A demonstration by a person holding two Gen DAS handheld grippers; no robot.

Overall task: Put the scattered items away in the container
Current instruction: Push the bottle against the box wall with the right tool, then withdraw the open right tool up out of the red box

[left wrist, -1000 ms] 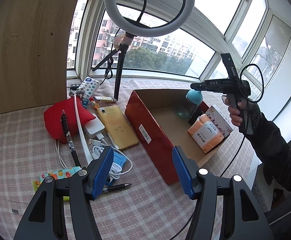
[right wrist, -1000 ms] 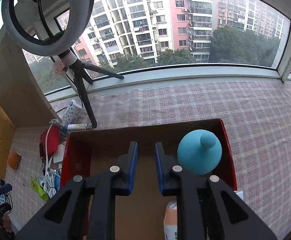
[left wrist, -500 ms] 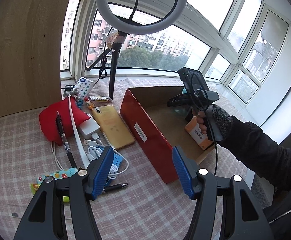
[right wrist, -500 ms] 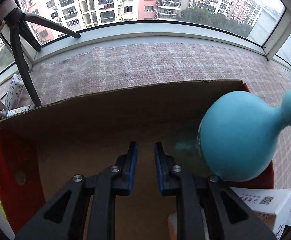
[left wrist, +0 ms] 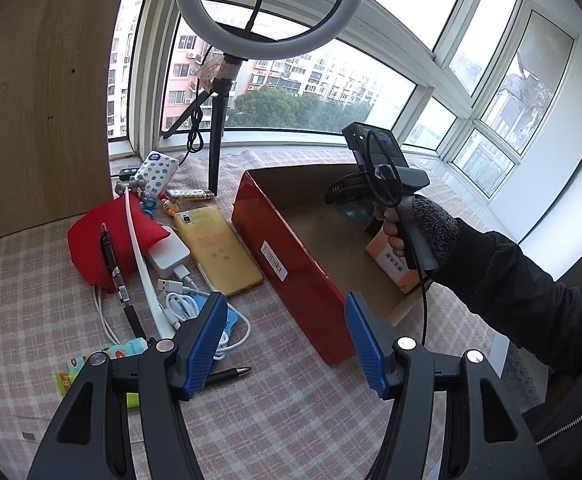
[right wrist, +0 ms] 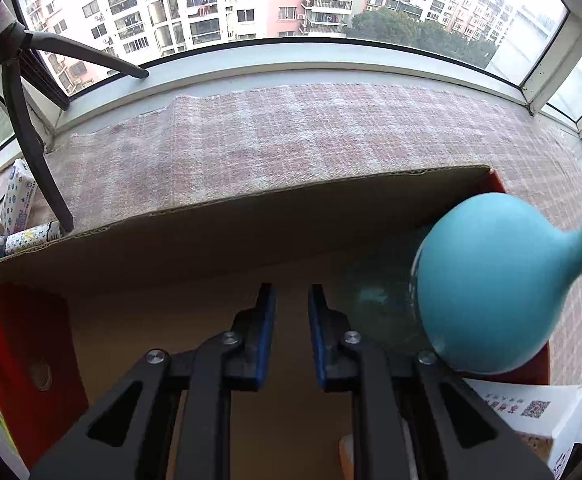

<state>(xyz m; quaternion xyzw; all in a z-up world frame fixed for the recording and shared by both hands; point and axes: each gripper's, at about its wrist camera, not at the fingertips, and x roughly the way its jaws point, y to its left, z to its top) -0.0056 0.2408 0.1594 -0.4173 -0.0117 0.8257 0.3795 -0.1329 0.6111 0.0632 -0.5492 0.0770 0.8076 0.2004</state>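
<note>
Checked tablecloth (left wrist: 291,420), red box (left wrist: 291,264), yellow phone (left wrist: 219,248), red pouch (left wrist: 103,236), cables (left wrist: 187,304)

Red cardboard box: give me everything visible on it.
The open-topped red cardboard box has glossy red outer walls and a plain brown corrugated inside, with a white barcode label on its long side. It sits flat on the pink checked tablecloth, angled. Inside are a blue bulb-shaped item, an orange-and-white packet and a white carton. The right gripper hangs inside it.

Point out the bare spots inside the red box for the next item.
Free: the box floor between the left red wall and the right gripper. Crowded: the right end, with the blue bulb, white carton and orange pack.
</note>
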